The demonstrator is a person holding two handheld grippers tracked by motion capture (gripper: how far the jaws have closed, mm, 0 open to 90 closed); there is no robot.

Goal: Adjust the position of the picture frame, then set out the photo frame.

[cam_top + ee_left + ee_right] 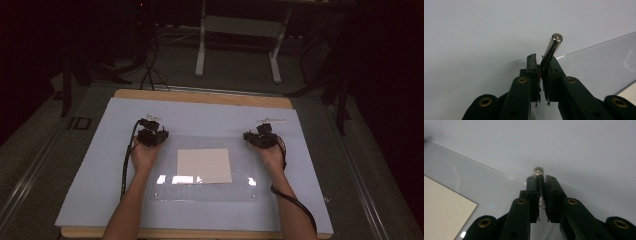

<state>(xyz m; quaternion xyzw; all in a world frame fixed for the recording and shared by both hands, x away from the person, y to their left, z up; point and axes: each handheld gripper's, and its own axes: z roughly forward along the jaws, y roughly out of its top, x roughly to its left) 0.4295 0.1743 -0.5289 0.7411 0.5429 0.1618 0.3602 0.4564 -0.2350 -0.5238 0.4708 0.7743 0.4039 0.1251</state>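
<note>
Forearms enter from near edge of table [200, 97], hands at far corners of clear acrylic sheet [165, 192]. Left gripper [150, 131] over sheet's far-left corner, jaws pinching metal rod [551, 51]; rod leans right, tip above pale blue mat [100, 165]. Right gripper [261, 134] at far-right corner, jaws pinching second metal rod [538, 176], roughly upright. Cream paper square [204, 165] lies under sheet centre, well apart from both grippers.

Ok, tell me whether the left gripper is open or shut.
Shut. In the left gripper view, the left gripper has its jaws closed on a shiny metal pin, which sticks out tilted above them.
</note>
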